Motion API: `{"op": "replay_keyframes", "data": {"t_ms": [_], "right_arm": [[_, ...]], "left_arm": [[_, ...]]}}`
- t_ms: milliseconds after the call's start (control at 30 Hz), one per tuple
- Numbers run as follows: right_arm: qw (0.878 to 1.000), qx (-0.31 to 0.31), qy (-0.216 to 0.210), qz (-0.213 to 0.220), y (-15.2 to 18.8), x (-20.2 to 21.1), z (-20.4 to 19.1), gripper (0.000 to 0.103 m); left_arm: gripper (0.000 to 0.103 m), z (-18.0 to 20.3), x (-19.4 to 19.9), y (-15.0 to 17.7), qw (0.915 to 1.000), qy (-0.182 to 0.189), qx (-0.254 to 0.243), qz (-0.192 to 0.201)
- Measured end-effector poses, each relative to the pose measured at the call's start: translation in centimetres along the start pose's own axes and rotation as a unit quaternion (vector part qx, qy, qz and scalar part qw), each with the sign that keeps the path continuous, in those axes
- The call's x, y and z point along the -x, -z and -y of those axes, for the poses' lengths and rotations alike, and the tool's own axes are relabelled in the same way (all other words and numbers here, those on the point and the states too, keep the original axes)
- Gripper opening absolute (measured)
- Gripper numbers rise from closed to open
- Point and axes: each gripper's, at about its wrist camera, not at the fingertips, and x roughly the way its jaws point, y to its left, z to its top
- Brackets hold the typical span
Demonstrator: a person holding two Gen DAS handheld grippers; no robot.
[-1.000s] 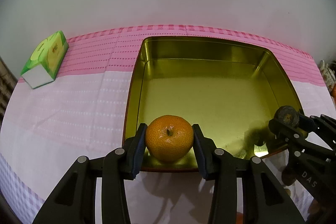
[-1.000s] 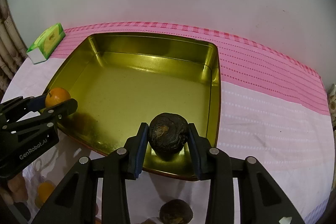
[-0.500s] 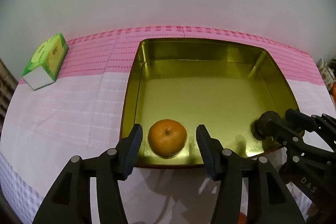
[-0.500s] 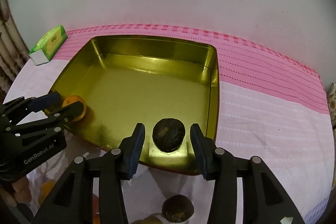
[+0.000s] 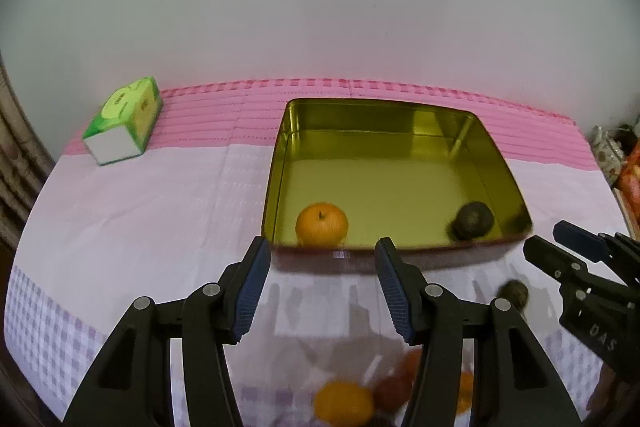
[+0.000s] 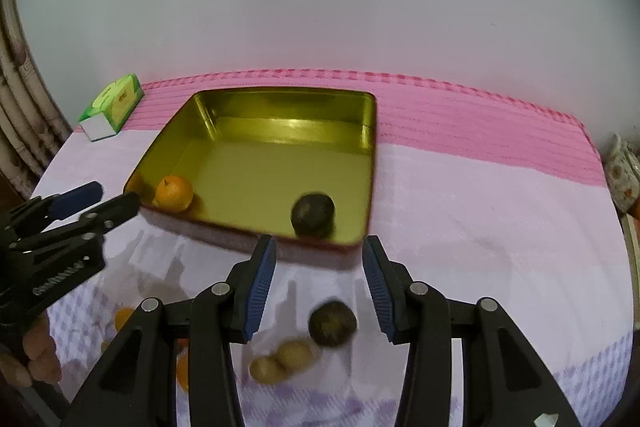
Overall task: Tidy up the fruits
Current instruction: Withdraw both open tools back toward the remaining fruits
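Note:
A gold metal tray (image 5: 384, 115) (image 6: 280, 95) stands on the pink and white cloth. An orange (image 5: 321, 224) (image 6: 174, 193) lies in its near left corner. A dark brown round fruit (image 5: 472, 221) (image 6: 312, 215) lies in its near right corner. My left gripper (image 5: 320, 291) is open and empty, just in front of the tray's near wall. My right gripper (image 6: 318, 285) is open and empty, also in front of the tray, above another dark fruit (image 6: 332, 323) on the cloth.
A green tissue box (image 5: 124, 121) (image 6: 113, 107) lies at the back left. Loose fruit lies on the cloth near me: an orange (image 5: 344, 403), a red fruit (image 5: 394, 387), two pale brown ones (image 6: 282, 361), and orange ones (image 6: 125, 317).
Both grippers opened and let go of their fruit in the tray, then drew back and up. The orange and the dark fruit now rest in the tray's near corners.

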Motion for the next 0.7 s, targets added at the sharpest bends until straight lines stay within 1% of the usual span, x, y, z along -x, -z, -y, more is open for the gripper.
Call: {"op": "replay_keyframes", "data": {"t_ms": [300, 500, 700], "right_arm": [[1.000, -0.020, 0.013, -0.004, 4.7, 2.8, 1.7, 0.043], [1.000, -0.021, 0.016, -0.009, 7.6, 3.7, 1.2, 0.043], [1.000, -0.016, 0.013, -0.008, 9.9, 4.6, 0.6, 0.043]], "left_arm": [[0.056, -0.2, 4.0, 5.0, 0.9999, -0.001, -0.007, 0.009], [0.056, -0.4, 6.0, 8.6, 1.0000, -0.003, -0.003, 0.005], [0.056, -1.1, 6.8, 11.5, 0.9999, -0.006, 0.010, -0.006]]}}
